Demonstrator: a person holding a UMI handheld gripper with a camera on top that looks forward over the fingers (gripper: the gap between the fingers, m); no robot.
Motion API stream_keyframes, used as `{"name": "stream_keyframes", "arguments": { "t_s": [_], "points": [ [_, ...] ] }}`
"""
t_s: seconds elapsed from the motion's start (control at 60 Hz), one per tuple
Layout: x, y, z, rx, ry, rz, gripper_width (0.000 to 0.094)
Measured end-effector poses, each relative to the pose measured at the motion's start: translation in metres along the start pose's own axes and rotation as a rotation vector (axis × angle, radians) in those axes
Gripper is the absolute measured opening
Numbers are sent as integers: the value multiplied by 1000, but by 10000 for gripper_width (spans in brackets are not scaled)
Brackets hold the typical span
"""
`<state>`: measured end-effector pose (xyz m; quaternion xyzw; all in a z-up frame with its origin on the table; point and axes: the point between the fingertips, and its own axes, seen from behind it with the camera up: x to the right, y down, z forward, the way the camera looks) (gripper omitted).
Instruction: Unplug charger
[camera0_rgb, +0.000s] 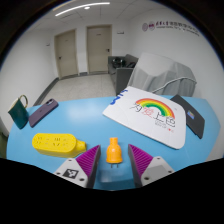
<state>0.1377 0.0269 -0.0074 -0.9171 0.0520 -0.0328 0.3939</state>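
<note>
An orange charger (114, 152) sits between my two fingertips, its narrow end pointing away and its two metal prongs bare and pointing back toward me. It is out of any socket. A small gap shows on each side between it and the purple pads (90, 160). My gripper (113, 156) is open around it, low over the blue table (70, 122). A yellow power strip (58, 143) lies on the table just left of the left finger.
A white bag with a rainbow print (150, 115) lies ahead to the right. A dark teal pouch (18, 112) and a grey-purple case (42, 111) stand at the far left. A dark flat object (201, 118) is at the right edge. Doors and a chair are beyond the table.
</note>
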Motion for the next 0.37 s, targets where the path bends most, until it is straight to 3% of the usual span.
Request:
{"name": "stream_keyframes", "arguments": {
  "t_s": [0.05,0.1,0.367],
  "points": [
    [-2,-3,-8,21,-32,13,761],
    [-4,-4,-20,40,-59,31,803],
    [6,13,-143,142,-181,46,831]
  ]
}}
